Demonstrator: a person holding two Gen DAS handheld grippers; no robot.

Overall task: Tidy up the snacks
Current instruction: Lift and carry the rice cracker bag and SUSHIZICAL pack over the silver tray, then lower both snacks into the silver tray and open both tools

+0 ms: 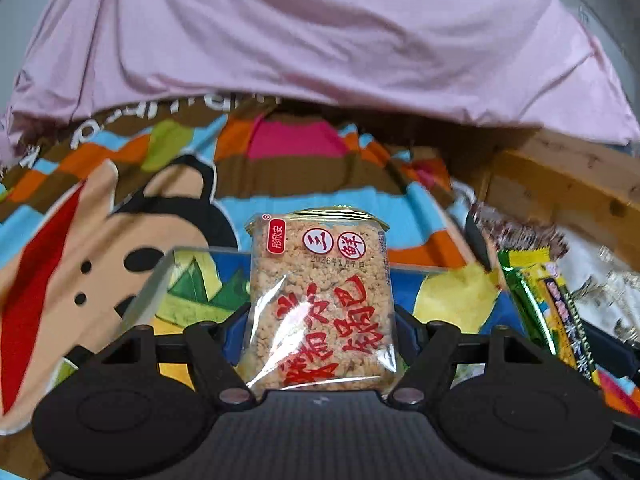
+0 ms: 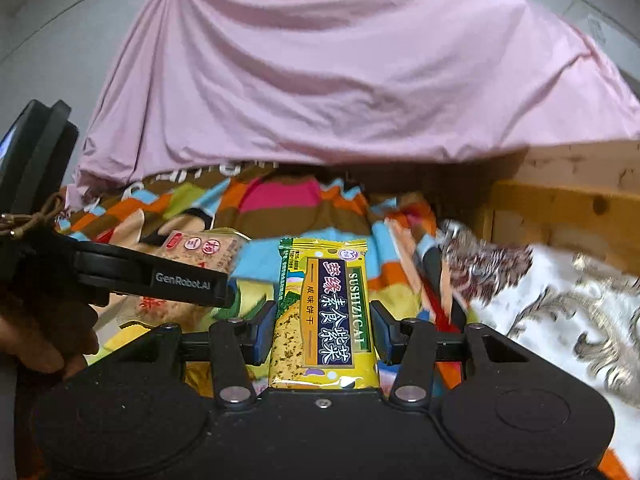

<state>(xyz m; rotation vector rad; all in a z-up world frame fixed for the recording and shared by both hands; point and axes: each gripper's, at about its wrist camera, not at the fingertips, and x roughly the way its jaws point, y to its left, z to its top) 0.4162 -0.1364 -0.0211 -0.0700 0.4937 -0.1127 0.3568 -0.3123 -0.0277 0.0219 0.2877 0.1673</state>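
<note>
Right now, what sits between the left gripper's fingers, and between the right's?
Left gripper: the clear rice-crisp packet, seen in the left wrist view. Right gripper: the yellow biscuit packet, seen in the right wrist view. Each fills its gap.

We hold our left gripper (image 1: 320, 332) forward and tilted slightly down, its fingers (image 1: 234, 330) clamped on the rice-cracker packet (image 1: 320, 300). Just right of that packet, our right gripper (image 2: 322, 334) points the same way, fingers (image 2: 264, 330) pressed against the yellow biscuit packet (image 2: 324, 316). Our left hand (image 2: 36, 336) grips its handle.
</note>
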